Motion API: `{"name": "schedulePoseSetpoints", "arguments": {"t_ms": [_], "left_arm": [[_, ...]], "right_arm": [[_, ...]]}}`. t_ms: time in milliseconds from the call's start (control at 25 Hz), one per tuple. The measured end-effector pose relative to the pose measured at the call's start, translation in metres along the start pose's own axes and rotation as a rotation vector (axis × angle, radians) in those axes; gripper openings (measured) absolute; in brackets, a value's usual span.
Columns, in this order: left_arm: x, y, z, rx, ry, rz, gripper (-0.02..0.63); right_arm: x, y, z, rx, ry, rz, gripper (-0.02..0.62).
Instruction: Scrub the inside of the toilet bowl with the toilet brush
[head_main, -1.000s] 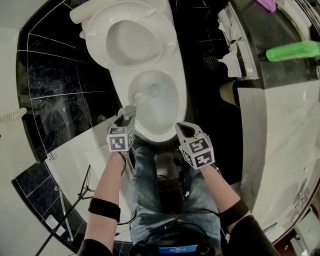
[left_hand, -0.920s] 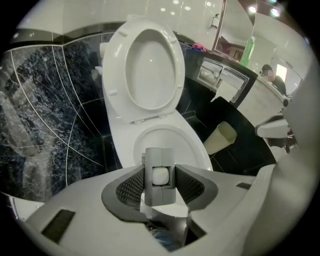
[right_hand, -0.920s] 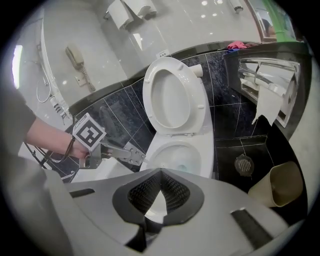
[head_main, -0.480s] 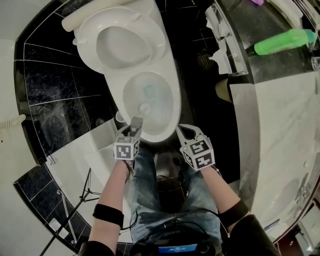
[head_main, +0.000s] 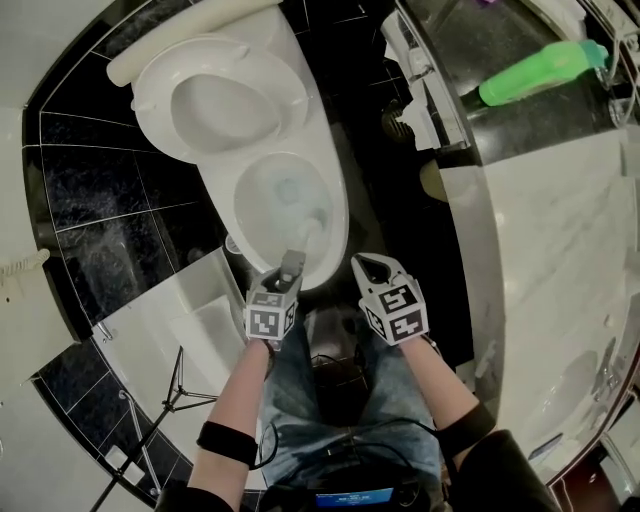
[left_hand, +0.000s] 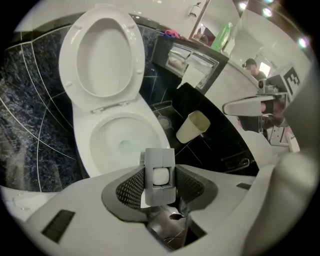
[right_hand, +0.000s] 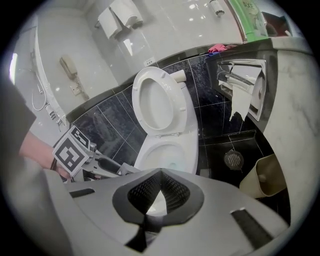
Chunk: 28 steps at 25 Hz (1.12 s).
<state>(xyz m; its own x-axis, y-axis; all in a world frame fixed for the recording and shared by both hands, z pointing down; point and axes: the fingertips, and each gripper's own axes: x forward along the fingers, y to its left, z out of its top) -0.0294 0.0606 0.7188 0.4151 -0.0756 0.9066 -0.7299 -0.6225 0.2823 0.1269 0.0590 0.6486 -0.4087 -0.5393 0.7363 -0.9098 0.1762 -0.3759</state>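
Left gripper (head_main: 290, 268) pinches the grey handle end of the toilet brush (head_main: 312, 228), with the jaws pressed on both of its sides. The left gripper view shows the handle block (left_hand: 160, 176) seated between the mesh pads. The brush shaft runs forward and down from the jaws, and its head sits inside the toilet bowl (head_main: 232, 212) at the near right wall. The raised seat (head_main: 152, 95) stands behind. Right gripper (head_main: 367, 265) has its jaws together and empty, just outside the bowl's front rim.

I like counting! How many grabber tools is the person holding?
2. The left gripper grips the toilet brush over the toilet bowl; the right gripper is shut and empty beside it. None hidden.
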Motion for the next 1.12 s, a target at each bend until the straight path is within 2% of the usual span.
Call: {"name": "schedulePoseSetpoints", "arguments": {"t_ms": [160,440,720,1120], "left_arm": [[0.011,-0.020,0.019,-0.013,-0.045,-0.013,0.193],[0.028,-0.031,0.088,-0.077,-0.168,-0.033,0.190],[0.038,-0.012,0.149,-0.184,-0.275,-0.033,0.187],[0.050,0.024,0.207,-0.177,-0.323,0.032,0.183]], "right_arm": [[-0.011,-0.011,0.001,0.025,-0.005,-0.008,0.001],[-0.020,-0.034,-0.015,0.057,-0.011,-0.037,0.000],[-0.022,-0.043,-0.021,0.093,-0.012,-0.043,0.000],[-0.016,-0.050,-0.019,0.112,-0.011,-0.042,0.000]]}}
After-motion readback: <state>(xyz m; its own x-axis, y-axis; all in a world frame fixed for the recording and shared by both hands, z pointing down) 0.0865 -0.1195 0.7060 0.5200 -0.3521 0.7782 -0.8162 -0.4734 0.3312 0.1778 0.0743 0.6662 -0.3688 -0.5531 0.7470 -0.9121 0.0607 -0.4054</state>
